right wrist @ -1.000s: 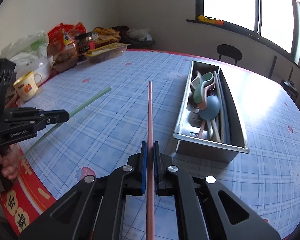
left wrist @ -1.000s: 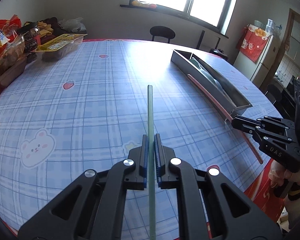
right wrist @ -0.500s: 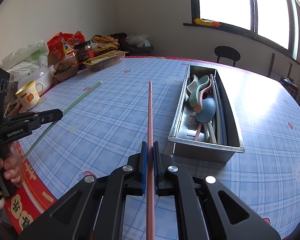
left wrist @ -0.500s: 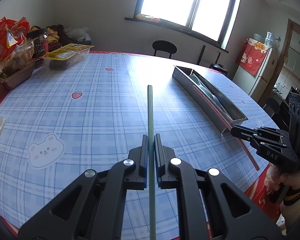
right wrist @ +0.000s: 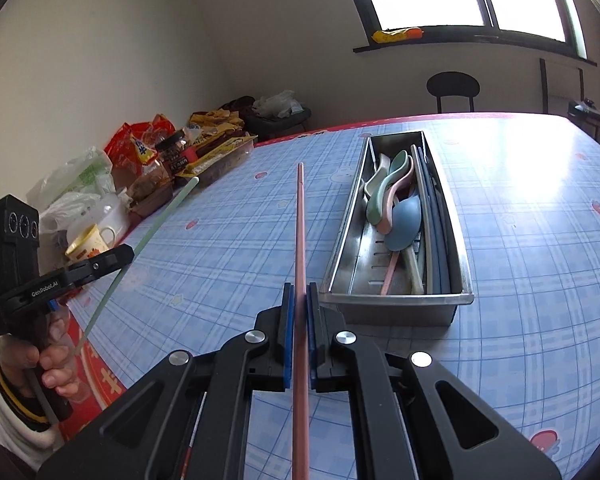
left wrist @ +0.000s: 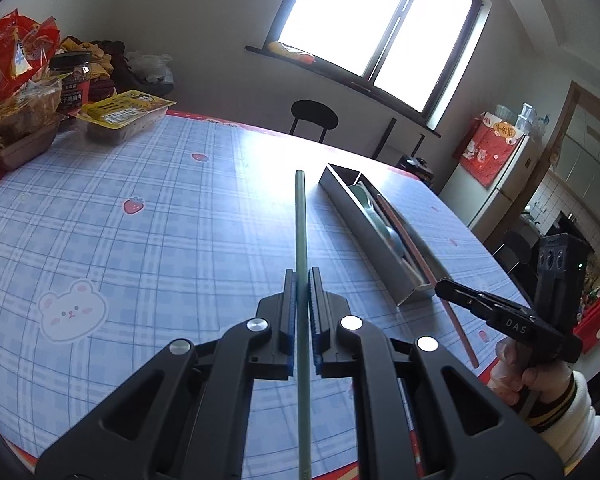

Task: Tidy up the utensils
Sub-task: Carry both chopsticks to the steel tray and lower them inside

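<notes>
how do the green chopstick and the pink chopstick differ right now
The green chopstick is pale green and clamped in the left gripper; the pink chopstick is pink and clamped in the right gripper, nearer the metal tray. Both are long, thin and held off the table.

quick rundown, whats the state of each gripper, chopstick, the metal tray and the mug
left gripper: shut on the green chopstick, off the table
right gripper: shut on the pink chopstick, beside the tray
metal tray: holds spoons and chopsticks, no lid
mug: upright
</notes>
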Demonstrator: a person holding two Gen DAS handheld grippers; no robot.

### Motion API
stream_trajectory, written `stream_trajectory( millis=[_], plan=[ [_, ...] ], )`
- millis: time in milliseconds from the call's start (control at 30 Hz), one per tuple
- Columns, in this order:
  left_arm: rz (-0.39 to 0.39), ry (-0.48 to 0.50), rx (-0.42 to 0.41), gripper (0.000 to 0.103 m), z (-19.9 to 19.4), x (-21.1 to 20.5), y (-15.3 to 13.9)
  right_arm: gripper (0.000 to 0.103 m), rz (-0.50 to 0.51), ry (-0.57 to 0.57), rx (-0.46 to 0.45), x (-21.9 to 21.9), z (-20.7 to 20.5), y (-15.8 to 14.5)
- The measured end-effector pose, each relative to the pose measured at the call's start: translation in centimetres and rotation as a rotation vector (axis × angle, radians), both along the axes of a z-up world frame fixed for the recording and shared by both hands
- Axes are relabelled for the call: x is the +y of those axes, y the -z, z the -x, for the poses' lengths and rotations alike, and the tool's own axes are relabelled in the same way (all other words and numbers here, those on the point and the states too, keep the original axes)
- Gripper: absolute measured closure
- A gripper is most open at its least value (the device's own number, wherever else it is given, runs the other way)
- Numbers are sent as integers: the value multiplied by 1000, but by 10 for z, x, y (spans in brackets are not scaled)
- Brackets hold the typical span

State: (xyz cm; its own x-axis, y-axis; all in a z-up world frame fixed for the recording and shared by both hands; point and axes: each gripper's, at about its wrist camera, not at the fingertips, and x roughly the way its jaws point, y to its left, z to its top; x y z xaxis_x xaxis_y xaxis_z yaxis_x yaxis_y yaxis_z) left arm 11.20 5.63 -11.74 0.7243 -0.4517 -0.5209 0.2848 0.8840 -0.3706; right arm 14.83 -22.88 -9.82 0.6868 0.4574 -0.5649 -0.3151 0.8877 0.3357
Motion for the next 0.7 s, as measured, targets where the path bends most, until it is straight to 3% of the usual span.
stream_trajectory(
  millis=[300, 433, 700],
  plan=[
    [161, 6, 71, 93, -69, -63, -27, 97, -92, 99, -55, -31, -72, -38],
    [229, -14, 126, 93, -109, -100, -24, 97, -143, 130, -36, -45, -96, -29],
    [263, -42, 233, 93, -163, -161, 12, 97, -181, 172, 46, -70, -105, -4]
  ],
)
